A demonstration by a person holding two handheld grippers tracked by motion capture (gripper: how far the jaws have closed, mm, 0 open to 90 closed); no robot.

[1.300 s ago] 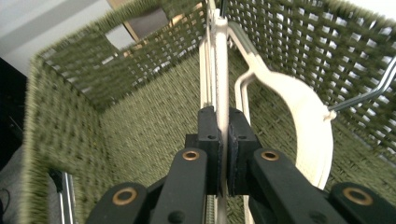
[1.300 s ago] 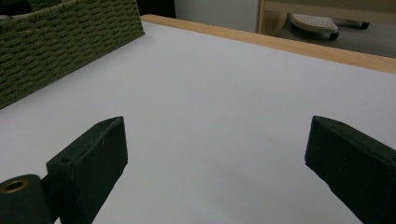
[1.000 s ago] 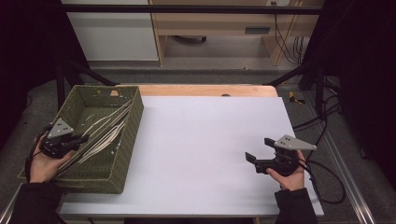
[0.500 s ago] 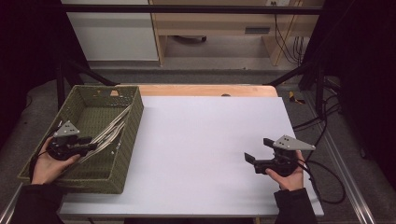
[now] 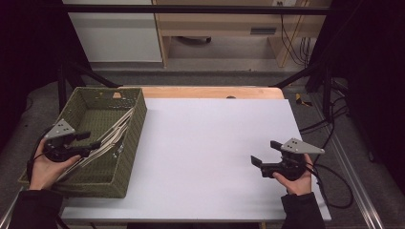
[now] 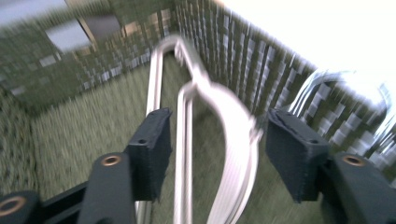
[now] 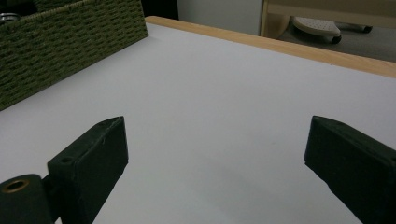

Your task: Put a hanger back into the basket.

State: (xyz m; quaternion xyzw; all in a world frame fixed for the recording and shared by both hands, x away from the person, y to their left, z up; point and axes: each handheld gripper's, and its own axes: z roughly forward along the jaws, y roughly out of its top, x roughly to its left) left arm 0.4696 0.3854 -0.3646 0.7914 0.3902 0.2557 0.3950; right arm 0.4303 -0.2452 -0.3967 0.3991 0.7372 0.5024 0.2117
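A bundle of pale, silvery hangers [image 5: 117, 133] lies slanted in the green woven basket [image 5: 107, 89] at the table's left, leaning on its right wall. My left gripper [image 5: 90, 141] sits inside the basket at the bundle's near end. Its jaws have just been opening. In the left gripper view, the hanger rods [image 6: 233, 121] pass between the parted pads [image 6: 152, 149] without being squeezed. My right gripper [image 5: 264, 152] rests low over the white table [image 5: 205, 143] at the near right. It stands open with nothing between its jaws, as the right gripper view [image 7: 215, 154] shows.
The basket wall [image 7: 70, 42] rises at the far left in the right gripper view. A wooden strip [image 5: 210, 92] borders the table's far edge. Cables [image 5: 334, 119] trail off the table's right side.
The left gripper's jaws have opened off the hanger bundle, which now lies loose in the basket. The left hand shifted only slightly. The right gripper has not moved.
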